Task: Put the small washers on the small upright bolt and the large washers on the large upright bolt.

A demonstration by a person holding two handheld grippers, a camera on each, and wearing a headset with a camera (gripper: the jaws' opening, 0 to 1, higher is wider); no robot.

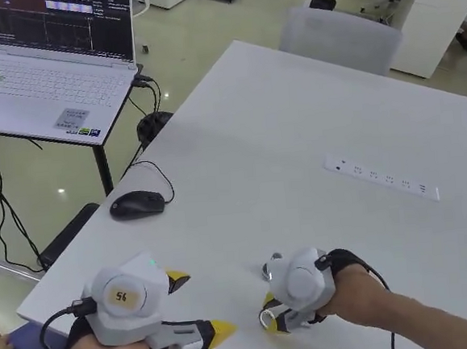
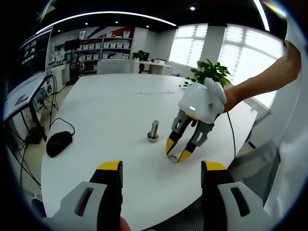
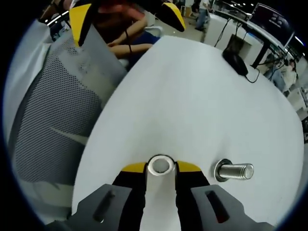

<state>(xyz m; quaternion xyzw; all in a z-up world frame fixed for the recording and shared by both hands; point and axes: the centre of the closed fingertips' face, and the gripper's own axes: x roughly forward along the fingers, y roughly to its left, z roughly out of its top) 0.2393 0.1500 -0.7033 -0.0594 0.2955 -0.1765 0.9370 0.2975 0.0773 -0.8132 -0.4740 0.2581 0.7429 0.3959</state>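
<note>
**Checker:** White table [image 1: 295, 129] noted. Now your tools, nearest first.

**Me:** Item one, my right gripper [image 3: 160, 169]. Its jaws are clamped on a washer [image 3: 160, 165], held by its rim between the yellow tips, low over the table. Item two, my left gripper [image 2: 161, 167]. Its jaws are apart with nothing between them. It hangs near the table's near edge, pointed toward the right one.

**Checker:** And the bolt?

**Me:** Item three, one upright bolt [image 3: 234, 171]. It stands on the table just beside the held washer, not touching it. A wider ring shows at its foot, but I cannot tell whether that is its head or a washer. Nor can I tell whether it is the small or the large bolt.

**Checker:** Further out?

**Me:** Item four, mouse [image 1: 136, 204]. Item five, power strip [image 1: 379, 177]. Both are well apart from the work.

**Checker:** Step in hand?

**Me:** By my judgement, carrying: the washer is gripped but not yet over the bolt. The next move calls for centring the hole above the bolt's tip, keeping the ring level, lowering it, then parting the jaws. The likely fault is a tilted ring catching on the tip.
</note>
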